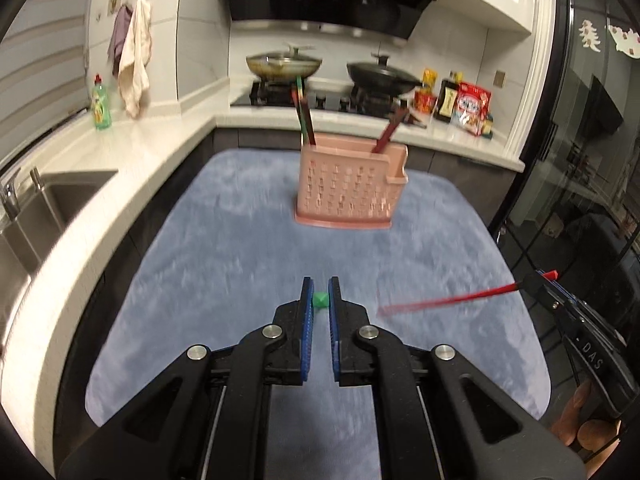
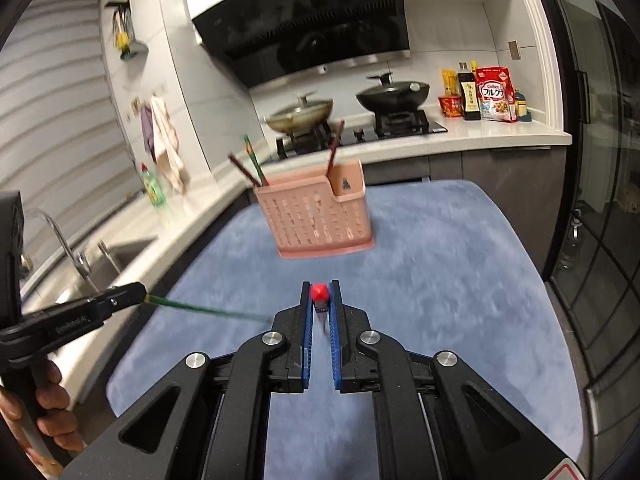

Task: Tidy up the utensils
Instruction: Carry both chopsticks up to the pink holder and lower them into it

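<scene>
while both grippers are clamped on chopsticks, the pink holder [image 1: 347, 190] sits ahead of them on the far half of the blue mat [image 1: 224, 240], upright, a few chopsticks already standing in it.

left gripper [image 1: 320, 300]: jaws pinched on a green chopstick [image 1: 320, 300], seen end-on here; in the right view its shaft [image 2: 208, 310] runs sideways toward the right gripper, roughly level. right gripper [image 2: 320, 294]: jaws pinched on a red chopstick [image 2: 319, 292], end-on in its own view; from the left view the shaft [image 1: 448, 300] points inward across the mat.

so both long axes lie crosswise, tips pointing at each other, not at the holder's open top. judgement: each stick needs tipping toward vertical before going in.

holder looks slightly right of centre for the left, slightly left of centre for the right; can't call which is nearer.

room: mat between grippers and holder is bare. counter edge and sink [image 1: 44, 208] to the left, dark glass door [image 1: 592, 160] to the right. main risk is the two tips clashing mid-mat.
</scene>
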`<state>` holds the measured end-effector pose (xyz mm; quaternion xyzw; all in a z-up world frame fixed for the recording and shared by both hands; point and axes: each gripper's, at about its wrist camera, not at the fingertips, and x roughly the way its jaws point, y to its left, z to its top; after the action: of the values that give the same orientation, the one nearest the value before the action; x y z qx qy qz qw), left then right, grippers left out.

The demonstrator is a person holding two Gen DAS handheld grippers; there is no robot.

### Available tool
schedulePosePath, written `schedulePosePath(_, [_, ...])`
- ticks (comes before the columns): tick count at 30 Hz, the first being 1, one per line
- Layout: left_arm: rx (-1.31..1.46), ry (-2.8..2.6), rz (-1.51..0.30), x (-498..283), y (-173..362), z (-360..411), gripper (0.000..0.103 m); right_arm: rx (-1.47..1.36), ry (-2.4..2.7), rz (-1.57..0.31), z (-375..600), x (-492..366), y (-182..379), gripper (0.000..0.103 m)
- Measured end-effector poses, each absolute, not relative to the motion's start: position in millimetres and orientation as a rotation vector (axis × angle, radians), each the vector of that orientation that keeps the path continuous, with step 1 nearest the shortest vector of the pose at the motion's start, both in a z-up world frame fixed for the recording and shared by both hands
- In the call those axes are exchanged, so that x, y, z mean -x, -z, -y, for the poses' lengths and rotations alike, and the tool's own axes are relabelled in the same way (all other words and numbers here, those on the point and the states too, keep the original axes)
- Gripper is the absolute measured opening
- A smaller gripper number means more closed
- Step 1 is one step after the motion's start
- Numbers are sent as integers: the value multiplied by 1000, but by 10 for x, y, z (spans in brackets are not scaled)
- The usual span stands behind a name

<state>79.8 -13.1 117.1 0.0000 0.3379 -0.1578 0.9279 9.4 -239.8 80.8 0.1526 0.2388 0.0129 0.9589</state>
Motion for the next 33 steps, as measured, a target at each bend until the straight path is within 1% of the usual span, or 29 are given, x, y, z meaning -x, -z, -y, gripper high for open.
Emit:
schedulePosePath(16, [16, 341, -576, -1415, -1780, 314, 7, -398, -75, -357, 2680, -741, -1365, 7])
schedulePosePath(20, [15, 351, -532, -1633, -2020, 387, 7, -430, -91, -320, 2805, -975, -1561, 7])
schedulePosePath(27, [61, 334, -434, -2051, -2479, 478, 7, -405, -71, -220, 2877, -1440, -1993, 7])
schedulePosePath(33, [88, 314, -367, -2424, -2757, 592, 7, -433, -43, -170, 2969, -1868, -2193, 7])
